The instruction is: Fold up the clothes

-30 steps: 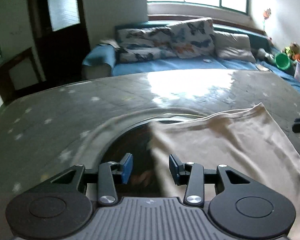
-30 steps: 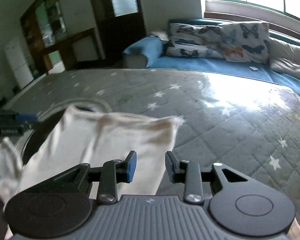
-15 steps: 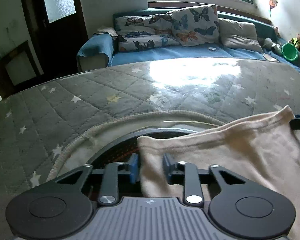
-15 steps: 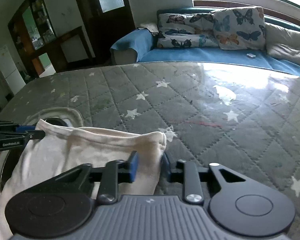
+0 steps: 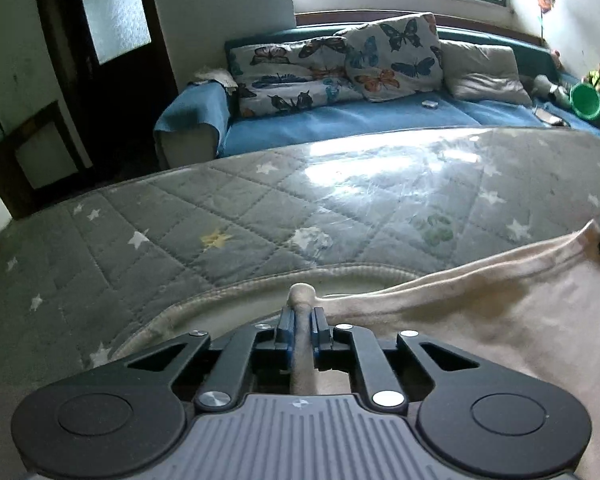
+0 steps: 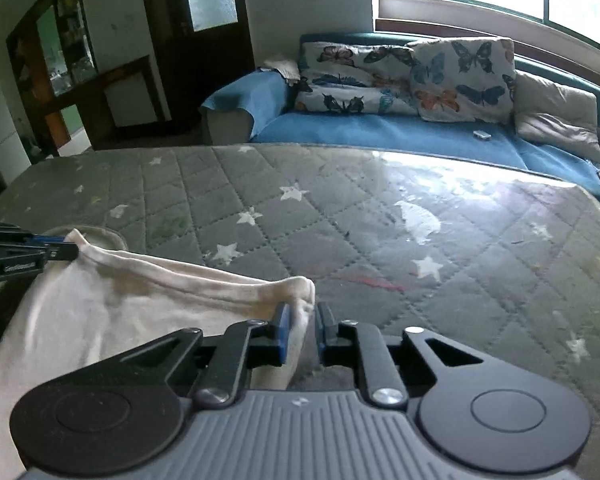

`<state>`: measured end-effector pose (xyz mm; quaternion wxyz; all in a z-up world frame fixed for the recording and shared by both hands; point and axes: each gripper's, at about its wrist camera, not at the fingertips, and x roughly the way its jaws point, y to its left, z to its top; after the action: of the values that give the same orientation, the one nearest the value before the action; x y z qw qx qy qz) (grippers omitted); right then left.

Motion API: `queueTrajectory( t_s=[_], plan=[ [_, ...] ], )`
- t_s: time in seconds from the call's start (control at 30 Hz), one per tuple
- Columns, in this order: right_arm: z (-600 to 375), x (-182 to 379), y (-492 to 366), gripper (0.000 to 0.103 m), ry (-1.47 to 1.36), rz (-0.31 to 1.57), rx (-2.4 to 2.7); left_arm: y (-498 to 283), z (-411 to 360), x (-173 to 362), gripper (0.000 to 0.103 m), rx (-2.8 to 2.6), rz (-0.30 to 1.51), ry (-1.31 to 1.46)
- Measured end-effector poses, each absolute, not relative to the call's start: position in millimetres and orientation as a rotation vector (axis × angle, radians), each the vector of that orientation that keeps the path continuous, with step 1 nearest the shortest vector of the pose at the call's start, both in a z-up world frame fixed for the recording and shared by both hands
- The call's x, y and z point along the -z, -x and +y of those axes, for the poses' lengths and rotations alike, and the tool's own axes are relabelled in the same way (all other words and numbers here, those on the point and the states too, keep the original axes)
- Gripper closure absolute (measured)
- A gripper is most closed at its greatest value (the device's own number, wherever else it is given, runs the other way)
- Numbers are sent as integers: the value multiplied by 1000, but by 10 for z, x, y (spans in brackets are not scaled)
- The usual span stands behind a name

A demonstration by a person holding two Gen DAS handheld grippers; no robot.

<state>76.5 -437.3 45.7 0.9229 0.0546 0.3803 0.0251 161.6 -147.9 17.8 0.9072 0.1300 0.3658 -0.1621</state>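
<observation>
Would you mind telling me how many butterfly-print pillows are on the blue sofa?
2: a long butterfly-print pillow lies toward the sofa's left end, and a squarer butterfly-print pillow leans beside it, to its right. A plain pillow sits further right; others may be hidden.

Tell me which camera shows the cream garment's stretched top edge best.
The right wrist view: the cream garment spans from the left gripper to the right gripper. The left wrist view shows only part of that edge.

Cream garment [image 6: 112,304], top edge stretched taut, over grey quilted mattress [image 6: 380,220]
</observation>
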Motion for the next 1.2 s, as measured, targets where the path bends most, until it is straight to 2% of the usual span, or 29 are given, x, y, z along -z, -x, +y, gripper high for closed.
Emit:
queueTrajectory(
  t_s=[0.07, 0.1, 0.37, 0.6, 0.8, 0.9, 1.2],
  plan=[
    [-4376, -550, -595, 89, -117, 772, -79, -1589, -1499, -210, 79, 337, 742, -273],
    [-4366, -593, -497, 89, -115, 768, -97, -1533, -1503, -246, 78, 342, 729, -280],
    [-4196, -681, 559, 89, -96, 750, -176, -791, -1656, -449, 78, 526, 703, -303],
    [-4855, -520, 1224, 89, -165, 754, 150, 22, -1945, -440, 78, 755, 746, -308],
    [-5217, -386, 1389, 85, -217, 730, 318, 610, -2231, -346, 78, 903, 744, -359],
    [-5287, -337, 1395, 75, -239, 715, 351, 832, -2312, -290, 78, 938, 732, -399],
    [-5410, -284, 1451, 72, -295, 674, 393, 1018, -2322, -175, 76, 939, 733, -437]
  ],
)
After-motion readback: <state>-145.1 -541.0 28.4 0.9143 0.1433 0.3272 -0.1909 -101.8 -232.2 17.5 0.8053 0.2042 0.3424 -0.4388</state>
